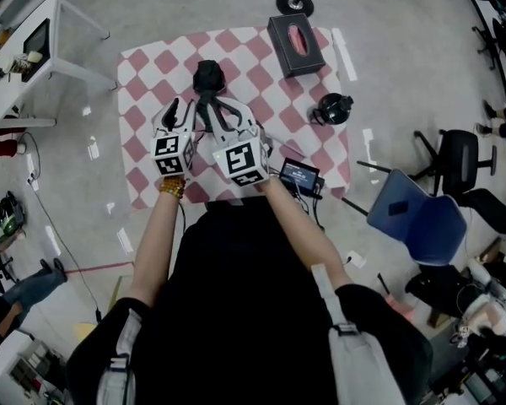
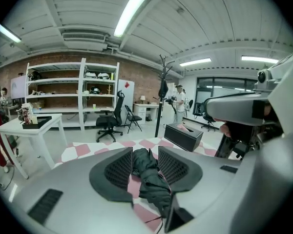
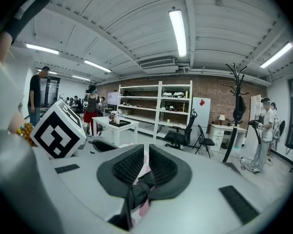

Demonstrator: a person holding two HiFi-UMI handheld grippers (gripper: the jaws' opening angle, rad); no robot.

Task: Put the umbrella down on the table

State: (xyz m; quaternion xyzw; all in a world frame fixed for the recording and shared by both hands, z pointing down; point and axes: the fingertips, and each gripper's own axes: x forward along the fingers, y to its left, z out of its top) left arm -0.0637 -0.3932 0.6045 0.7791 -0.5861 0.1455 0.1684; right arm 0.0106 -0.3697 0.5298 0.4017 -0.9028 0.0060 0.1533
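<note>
The black folded umbrella point(image 1: 209, 78) lies over the far middle of the table with the pink-and-white checked cloth point(image 1: 152, 66). In the left gripper view the umbrella point(image 2: 145, 169) fills the gap of my left gripper point(image 2: 144, 162), and its crumpled fabric touches both ribbed pads. My right gripper point(image 3: 145, 162) is shut on a knotted black strap or fold of the umbrella point(image 3: 139, 189). From the head view, the left gripper point(image 1: 175, 112) and the right gripper point(image 1: 232, 121) sit side by side at the umbrella's near end.
A black tissue box point(image 1: 295, 45) stands at the table's far right, and a round black object point(image 1: 331, 108) lies on its right side. A small device with a screen point(image 1: 299, 175) sits at the near right edge. A blue chair point(image 1: 417, 218) stands right of the table, a white side table point(image 1: 34, 57) left.
</note>
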